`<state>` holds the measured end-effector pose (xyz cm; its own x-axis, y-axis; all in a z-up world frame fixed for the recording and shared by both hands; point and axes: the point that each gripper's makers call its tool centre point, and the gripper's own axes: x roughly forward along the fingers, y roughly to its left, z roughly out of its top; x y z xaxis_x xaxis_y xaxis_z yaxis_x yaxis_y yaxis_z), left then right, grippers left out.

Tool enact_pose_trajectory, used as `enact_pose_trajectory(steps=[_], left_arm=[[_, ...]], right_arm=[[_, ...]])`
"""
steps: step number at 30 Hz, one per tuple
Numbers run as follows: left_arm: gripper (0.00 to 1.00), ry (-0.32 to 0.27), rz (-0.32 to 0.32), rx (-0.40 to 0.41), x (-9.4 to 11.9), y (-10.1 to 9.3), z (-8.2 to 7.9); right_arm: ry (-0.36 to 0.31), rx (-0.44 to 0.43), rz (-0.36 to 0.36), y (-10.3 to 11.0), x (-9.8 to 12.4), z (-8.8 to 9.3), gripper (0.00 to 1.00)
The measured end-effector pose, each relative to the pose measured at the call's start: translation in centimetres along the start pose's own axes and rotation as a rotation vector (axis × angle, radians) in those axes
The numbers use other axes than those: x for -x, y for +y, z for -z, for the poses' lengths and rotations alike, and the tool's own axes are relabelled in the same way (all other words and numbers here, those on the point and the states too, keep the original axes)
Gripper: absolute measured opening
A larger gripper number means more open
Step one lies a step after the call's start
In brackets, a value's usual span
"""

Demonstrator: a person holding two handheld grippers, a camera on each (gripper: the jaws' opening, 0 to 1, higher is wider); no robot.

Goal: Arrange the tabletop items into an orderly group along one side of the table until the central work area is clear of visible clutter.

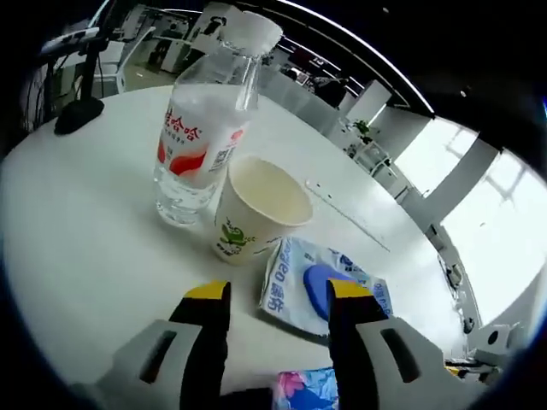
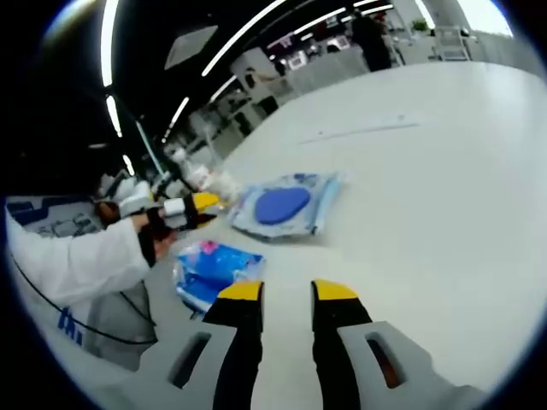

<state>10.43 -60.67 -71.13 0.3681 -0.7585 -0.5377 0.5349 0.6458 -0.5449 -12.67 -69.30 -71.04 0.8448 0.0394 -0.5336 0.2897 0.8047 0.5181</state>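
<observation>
We see a wet-wipe pack [image 1: 320, 286] with a blue lid beside a paper cup [image 1: 256, 205] and water bottle [image 1: 201, 128]. Both the left gripper [image 1: 278, 299] and right gripper [image 2: 286, 295] are open and empty. The blue floral packet [image 2: 209, 266] is perhaps tissues.

Lighting: bright, even, soft shadows
Ceiling strip lights [image 2: 248, 30] streak; windows [image 1: 496, 231] blown out; fisheye bends edges; background soft

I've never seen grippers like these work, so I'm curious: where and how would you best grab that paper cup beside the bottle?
Probably by the paper cup's side wall, below the rim. It stands upright and open on the table, so the left gripper could come level from the near side, one jaw on each flank. The bottle stands close on one flank, so that jaw has little room. Squeeze gently; the thin wall would likely crumple.
</observation>
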Motion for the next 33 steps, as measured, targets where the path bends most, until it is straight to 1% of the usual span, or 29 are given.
enact_pose_trajectory(steps=[2,3,5,8,12,16,20,21,25,27,29,33], left_arm=[[0.79,-0.025,0.009,-0.008,0.8,-0.4,-0.4],[0.85,-0.031,0.011,-0.018,1.0,-0.5,-0.5],[0.94,-0.027,0.024,-0.067,1.9,-1.0,-0.4],[0.98,-0.022,0.038,-0.118,2.9,-1.6,-0.1],[0.99,-0.036,0.051,-0.139,4.1,-2.0,0.0],[0.94,-0.044,0.041,-0.167,5.0,-1.8,0.2],[0.96,-0.056,0.044,-0.152,5.6,-1.8,0.2],[0.96,-0.055,0.043,-0.154,5.6,-1.8,0.3],[0.96,-0.033,0.038,-0.206,5.9,-1.9,1.0],[0.96,-0.028,0.037,-0.211,6.2,-1.9,1.3],[0.96,-0.029,0.038,-0.203,6.5,-1.8,1.7],[0.95,-0.016,0.026,-0.205,7.1,-1.4,2.5]], right_arm=[[-0.011,0.003,-0.002,0.0,0.4,-0.2,0.21],[-0.016,0.003,-0.002,0.0,0.5,-0.2,0.21],[-0.036,-0.003,0.002,-0.1,1.1,-0.5,0.21],[-0.051,-0.014,0.006,-0.3,1.6,-0.7,0.22],[-0.074,-0.022,0.017,-0.5,2.5,-0.7,0.22],[-0.09,-0.034,0.027,-0.8,3.1,-0.8,0.22],[-0.103,-0.043,0.033,-1.0,3.4,-1.0,0.21],[-0.106,-0.043,0.033,-1.0,3.5,-1.1,0.21],[-0.115,-0.038,0.026,-0.7,3.6,-1.4,0.22],[-0.111,-0.035,0.02,-0.5,3.5,-1.3,0.23],[-0.112,-0.028,0.024,-0.4,3.5,-1.2,0.27],[-0.09,-0.011,0.033,-0.4,3.5,-0.8,0.37]])
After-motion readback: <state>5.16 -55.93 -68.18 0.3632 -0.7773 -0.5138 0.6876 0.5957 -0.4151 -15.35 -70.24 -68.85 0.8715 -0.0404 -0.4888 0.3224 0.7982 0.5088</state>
